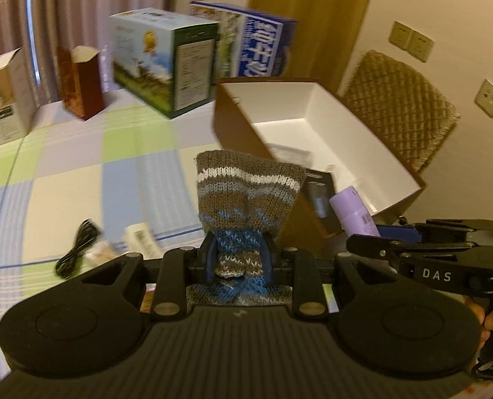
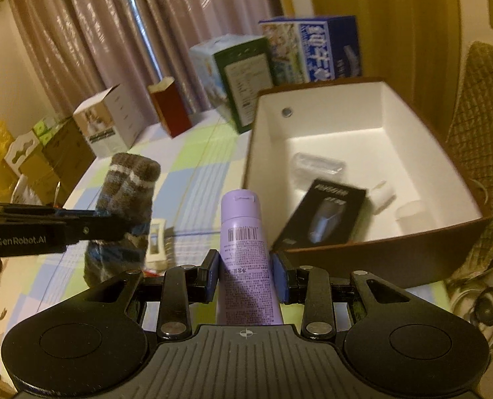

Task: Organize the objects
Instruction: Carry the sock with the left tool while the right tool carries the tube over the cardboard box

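Now we carry two finds toward the open brown cardboard box with the white inside [image 2: 316, 139].

Our left gripper [image 1: 240, 259] pinches the striped brown, white and blue knitted sock [image 1: 246, 186] near its lower end, so it stands up. Our right gripper [image 2: 246, 276] clamps the lilac plastic bottle [image 2: 243, 232] at its middle, cap forward, aimed at the box, where a black carton [image 2: 323, 212] already lies. Both hang above the checked tablecloth [image 1: 73, 166].

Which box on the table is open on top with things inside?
The big brown box, white inside. It holds a black packet; the others stand upright behind it.
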The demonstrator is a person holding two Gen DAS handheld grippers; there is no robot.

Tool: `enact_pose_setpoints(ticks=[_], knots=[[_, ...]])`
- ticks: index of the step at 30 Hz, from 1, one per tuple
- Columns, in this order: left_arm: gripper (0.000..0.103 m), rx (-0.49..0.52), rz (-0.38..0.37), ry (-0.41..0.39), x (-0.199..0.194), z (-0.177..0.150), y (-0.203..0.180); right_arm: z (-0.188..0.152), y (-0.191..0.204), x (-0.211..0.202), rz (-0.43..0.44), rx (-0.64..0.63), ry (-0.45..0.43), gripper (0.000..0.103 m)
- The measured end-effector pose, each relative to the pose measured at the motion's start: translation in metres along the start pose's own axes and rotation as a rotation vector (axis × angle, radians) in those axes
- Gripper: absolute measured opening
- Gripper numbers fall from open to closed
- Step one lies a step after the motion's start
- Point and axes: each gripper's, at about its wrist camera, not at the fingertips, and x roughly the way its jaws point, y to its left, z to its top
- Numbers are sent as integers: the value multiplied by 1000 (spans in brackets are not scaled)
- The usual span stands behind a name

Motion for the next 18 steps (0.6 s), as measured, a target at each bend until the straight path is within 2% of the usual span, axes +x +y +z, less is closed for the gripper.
enact_pose_setpoints(ticks=[10, 18], knots=[[23, 45, -50, -41, 24, 38, -59, 33, -49, -21, -12, -1, -67, 32], [23, 40, -45, -41, 54, 74, -91, 71, -84, -20, -11, -9, -114, 32]])
